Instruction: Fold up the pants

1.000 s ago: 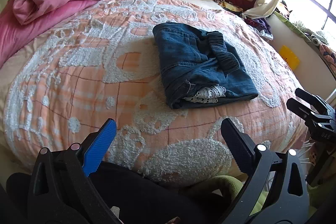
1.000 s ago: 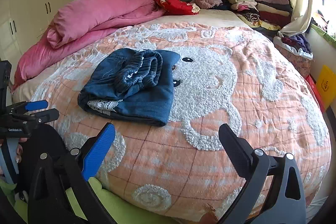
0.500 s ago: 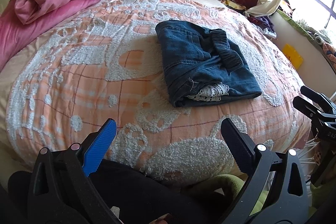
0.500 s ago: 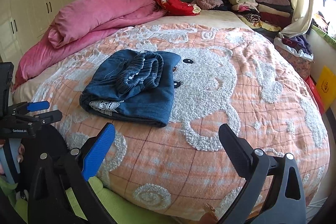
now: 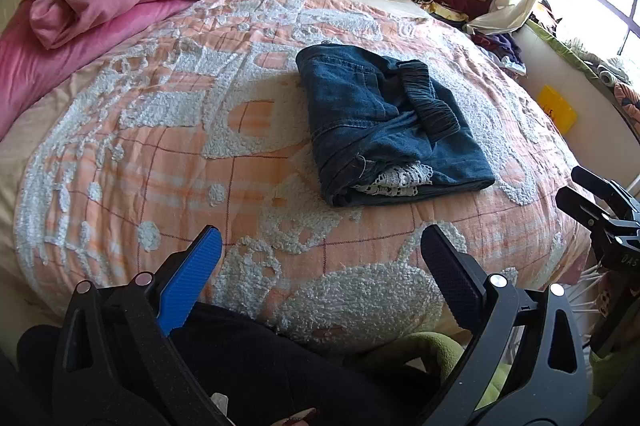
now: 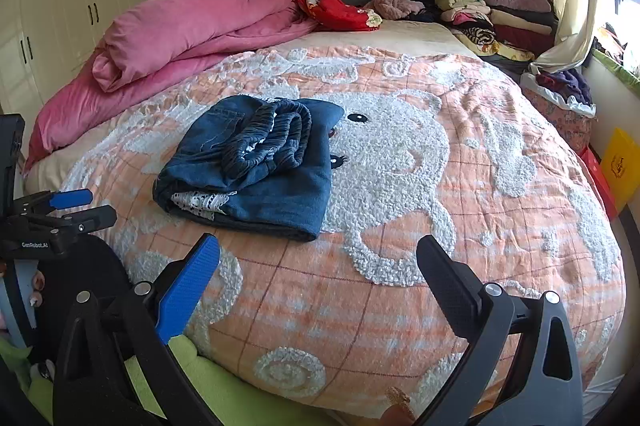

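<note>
both grippers, left (image 5: 320, 258) and right (image 6: 318, 258), gape empty; folded pants (image 5: 384, 130) on bed (image 5: 120, 154) hide lace inside.

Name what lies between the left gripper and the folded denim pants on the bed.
Only the orange bedspread: the left wrist view shows nothing else between the left gripper and the denim pants.
</note>
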`<state>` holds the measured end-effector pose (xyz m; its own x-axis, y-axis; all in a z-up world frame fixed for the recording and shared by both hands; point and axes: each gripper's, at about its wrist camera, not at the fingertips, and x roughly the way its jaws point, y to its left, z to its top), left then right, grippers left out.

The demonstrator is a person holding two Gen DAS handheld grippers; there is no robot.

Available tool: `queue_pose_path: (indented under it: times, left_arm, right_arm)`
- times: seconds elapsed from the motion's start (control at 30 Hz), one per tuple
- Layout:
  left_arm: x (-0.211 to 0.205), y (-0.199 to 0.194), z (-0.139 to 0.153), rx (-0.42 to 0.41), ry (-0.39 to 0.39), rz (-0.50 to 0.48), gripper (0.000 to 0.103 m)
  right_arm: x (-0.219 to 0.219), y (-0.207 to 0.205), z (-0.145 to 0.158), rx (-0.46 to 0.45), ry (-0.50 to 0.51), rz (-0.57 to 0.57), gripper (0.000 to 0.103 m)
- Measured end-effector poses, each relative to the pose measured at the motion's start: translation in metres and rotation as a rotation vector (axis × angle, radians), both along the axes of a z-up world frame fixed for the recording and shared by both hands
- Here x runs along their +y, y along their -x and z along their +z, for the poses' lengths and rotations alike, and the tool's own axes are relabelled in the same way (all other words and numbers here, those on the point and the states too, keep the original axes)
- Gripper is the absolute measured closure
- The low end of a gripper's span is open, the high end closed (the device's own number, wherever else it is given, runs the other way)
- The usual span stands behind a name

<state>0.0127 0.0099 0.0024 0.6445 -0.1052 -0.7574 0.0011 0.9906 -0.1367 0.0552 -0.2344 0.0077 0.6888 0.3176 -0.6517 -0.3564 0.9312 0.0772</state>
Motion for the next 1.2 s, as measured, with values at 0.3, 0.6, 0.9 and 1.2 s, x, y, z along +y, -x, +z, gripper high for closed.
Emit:
queue_pose_path:
  times: [0.3,0.6,0.9,1.2]
  left_arm:
    - [-0.0012,0.0005,0.0014,0.000,0.001,-0.001,0.010]
    - [-0.0011,0.0002,0.0010,-0.001,0.001,-0.003,0.010]
    - [-0.0027,0.0008,0.0021,0.001,0.002,-0.006,0.010]
    - [-0.0024,0.0006,0.0024,0.001,0.002,-0.006,0.010]
  right_arm:
    - [0.0006,0.0005,-0.0001,0.000,0.002,-0.001,0.005]
    - [0.0003,0.0014,-0.0003,0.002,0.002,0.000,0.005]
    - [-0.0014,0.0012,-0.0006,-0.001,0.003,-0.002,0.005]
    - [-0.0024,0.0013,-0.0003,0.000,0.003,-0.001,0.005]
